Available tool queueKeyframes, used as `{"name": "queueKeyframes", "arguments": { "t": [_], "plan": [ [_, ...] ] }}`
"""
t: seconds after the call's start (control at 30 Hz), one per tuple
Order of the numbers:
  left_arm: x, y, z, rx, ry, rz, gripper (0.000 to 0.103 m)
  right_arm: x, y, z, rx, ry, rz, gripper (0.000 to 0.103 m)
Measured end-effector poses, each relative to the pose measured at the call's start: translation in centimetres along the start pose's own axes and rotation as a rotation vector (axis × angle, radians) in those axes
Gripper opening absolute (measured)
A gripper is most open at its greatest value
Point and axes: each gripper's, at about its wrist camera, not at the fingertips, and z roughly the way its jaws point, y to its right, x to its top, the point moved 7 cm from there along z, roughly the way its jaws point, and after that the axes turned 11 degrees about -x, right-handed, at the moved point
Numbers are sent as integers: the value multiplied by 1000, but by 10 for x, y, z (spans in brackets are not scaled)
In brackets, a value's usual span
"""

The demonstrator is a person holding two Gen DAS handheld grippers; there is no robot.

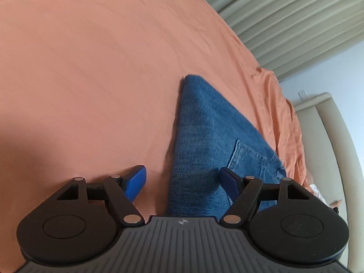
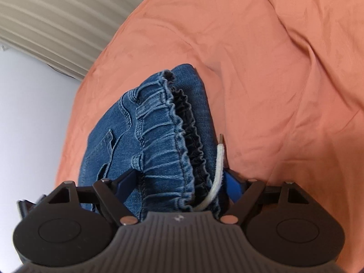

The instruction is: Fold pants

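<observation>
— So, what fills most of both views?

— An orange bedsheet, wrinkled, covers nearly everything. On it lie the blue denim pants, folded into a long narrow shape. In the left wrist view they run from the lower middle up to the centre of the frame, and a back pocket shows at the right side.

— And in the right wrist view?

— There the pants take the centre and lower middle. The gathered elastic waistband faces the camera, and a white drawstring hangs out at the lower right of it.

— How do the tongs stand?

— The left gripper is spread wide; one blue finger is over the sheet, the other over the denim, pinching nothing. The right gripper has its fingers on both sides of the waistband, spread apart; whether they press the cloth, I cannot tell.

— Anything else?

— A beige ribbed headboard at the upper right of the left view.
</observation>
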Motion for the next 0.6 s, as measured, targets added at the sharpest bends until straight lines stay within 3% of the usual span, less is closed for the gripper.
{"name": "queueKeyframes", "arguments": {
  "t": [0.1, 0.17, 0.23, 0.3, 0.47, 0.6],
  "plan": [
    [-1, 2, 8, -11, -7, 28, 85, 0, 3, 7, 49, -16, 25, 76],
    [-1, 3, 10, -8, -7, 37, 82, -1, 1, 8, 63, -16, 24, 68],
    [-2, 3, 10, -31, -16, 24, 60, -2, 0, 9, 69, -17, 23, 62],
    [-3, 4, 10, -61, -28, -2, 45, -4, -4, 5, 67, -11, 4, 51],
    [-6, 15, 10, 5, -19, 100, 28, 1, -22, -11, 26, 11, -101, 32],
    [-9, 32, 7, 58, -4, 203, 18, 6, -46, -20, -30, 43, -180, 28]
  ]
}}
